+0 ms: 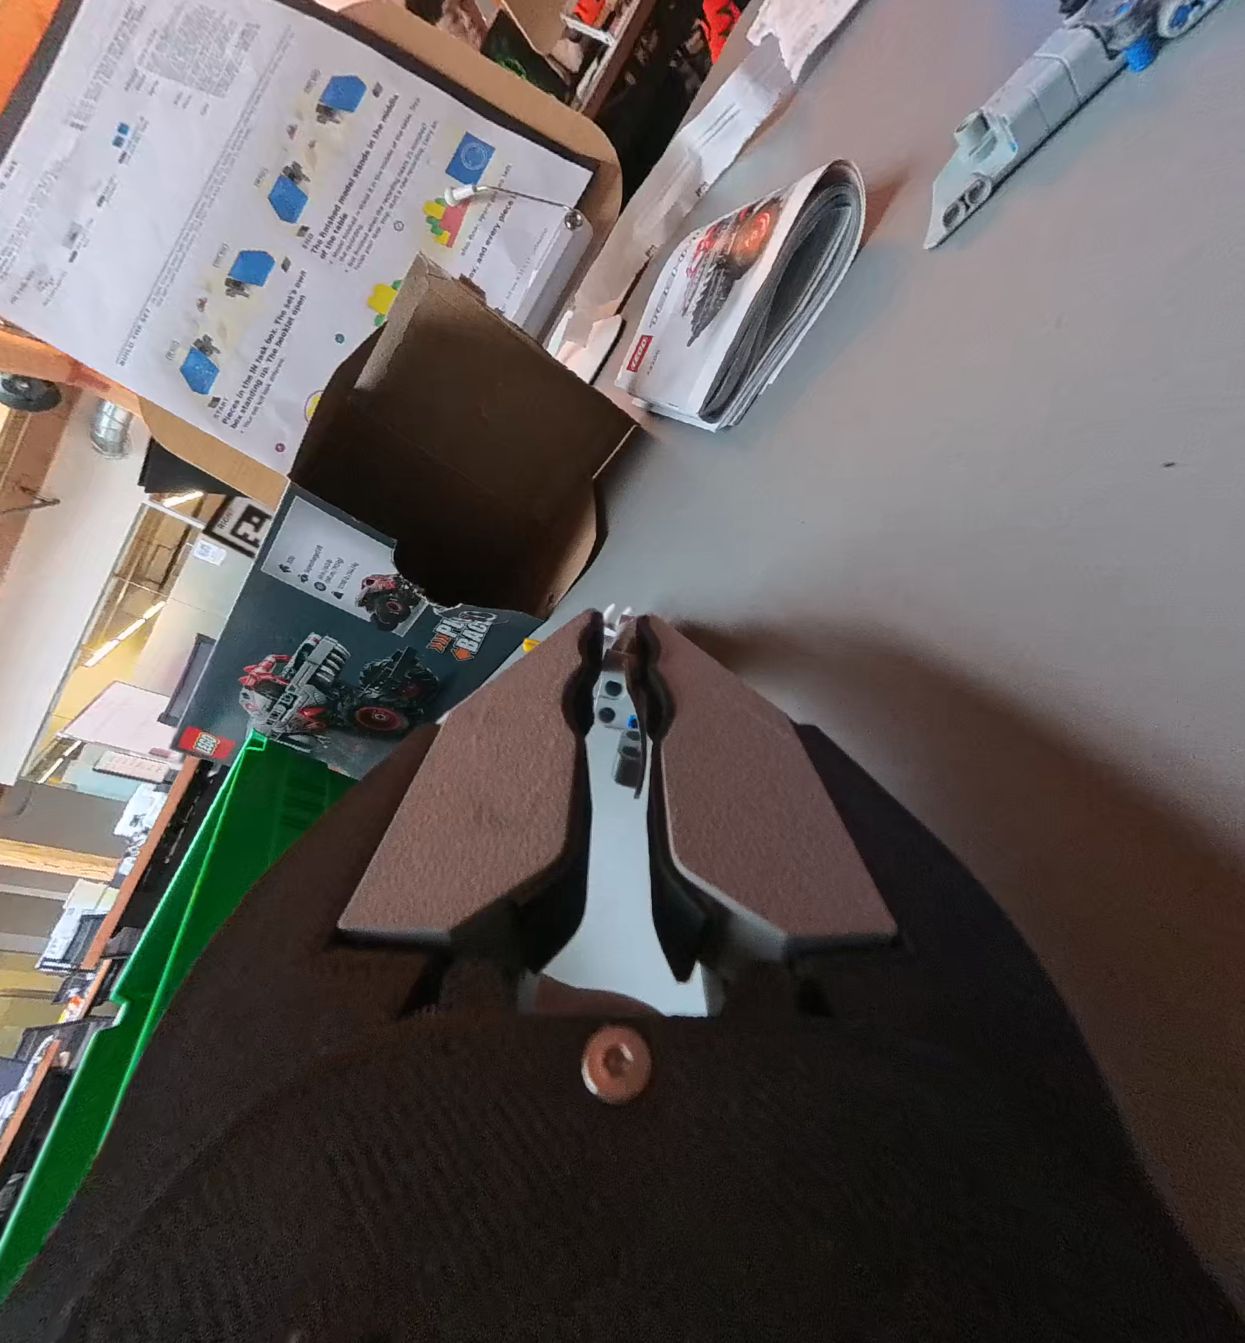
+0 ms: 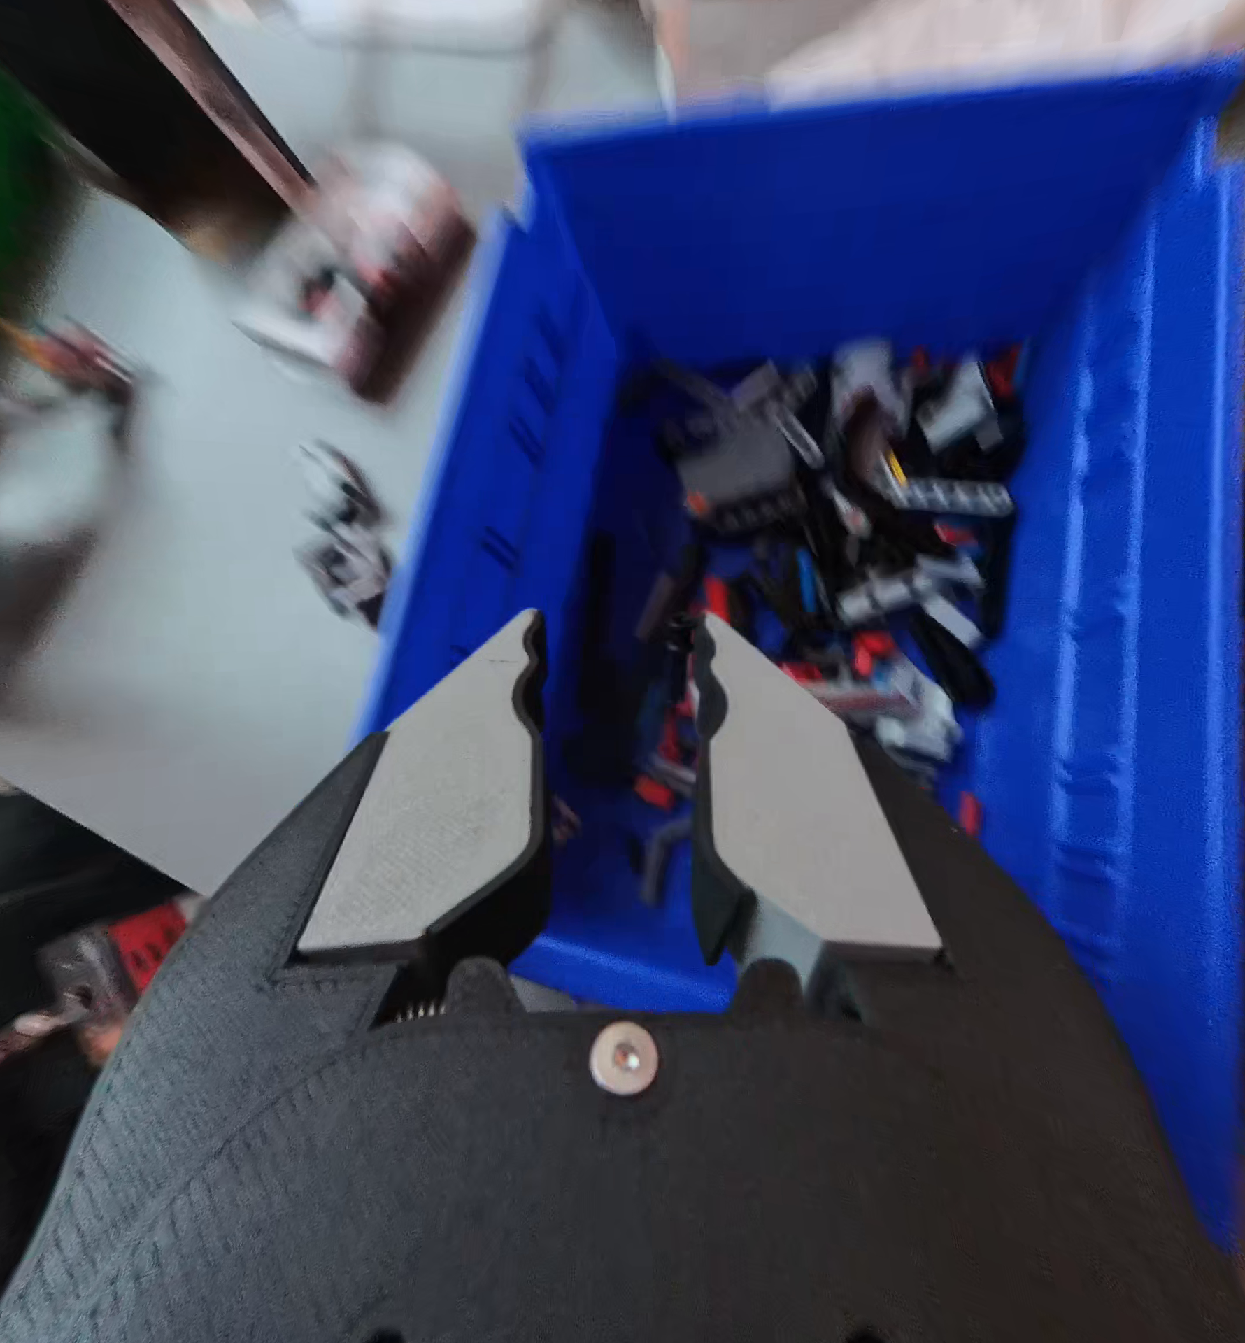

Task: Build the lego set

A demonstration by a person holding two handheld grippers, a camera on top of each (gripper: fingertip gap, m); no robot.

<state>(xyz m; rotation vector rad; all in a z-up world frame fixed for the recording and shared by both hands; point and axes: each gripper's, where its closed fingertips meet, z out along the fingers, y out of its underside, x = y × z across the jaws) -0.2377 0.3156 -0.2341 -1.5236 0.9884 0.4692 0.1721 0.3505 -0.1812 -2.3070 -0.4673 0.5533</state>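
Left wrist view, hand-held gripper pinching grey beam lengthwise

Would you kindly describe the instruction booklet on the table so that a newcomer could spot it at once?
Start from the grey table in the left wrist view and find the open brown cardboard box. Just beyond it lies the instruction booklet. Unlike the flat white papers nearby, it is thick, folded back on itself, with a red-and-black vehicle on its cover.

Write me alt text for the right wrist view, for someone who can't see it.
An open hand-held gripper hangs above a blue bin holding a jumble of loose black, grey and red Lego pieces. To the left, blurred by motion, is a grey table with a few indistinct items on it.
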